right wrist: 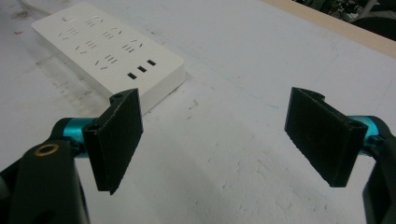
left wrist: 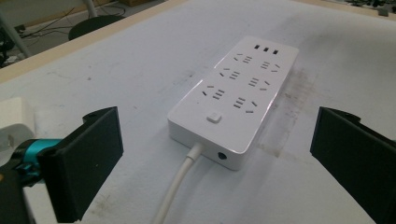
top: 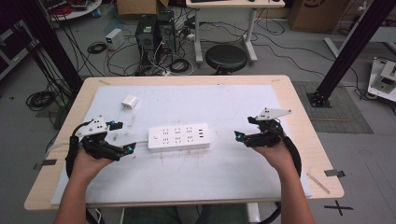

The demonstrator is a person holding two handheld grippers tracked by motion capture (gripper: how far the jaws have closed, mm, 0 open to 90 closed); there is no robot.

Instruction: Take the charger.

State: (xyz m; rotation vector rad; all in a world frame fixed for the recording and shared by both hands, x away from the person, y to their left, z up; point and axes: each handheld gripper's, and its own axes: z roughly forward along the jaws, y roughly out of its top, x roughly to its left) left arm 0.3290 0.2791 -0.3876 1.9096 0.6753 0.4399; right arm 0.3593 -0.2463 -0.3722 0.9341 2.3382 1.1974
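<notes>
Both grippers, left (top: 122,137) and right (top: 243,128), spread, empty, flanking power strip (top: 179,137). Risk: one-sided contact skids strip across slick desk (top: 187,186).

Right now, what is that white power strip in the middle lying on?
The power strip lies flat on a scuffed white mat that covers the wooden table. Its cord runs over the mat. The patch of mat directly beneath the strip is covered.
</notes>
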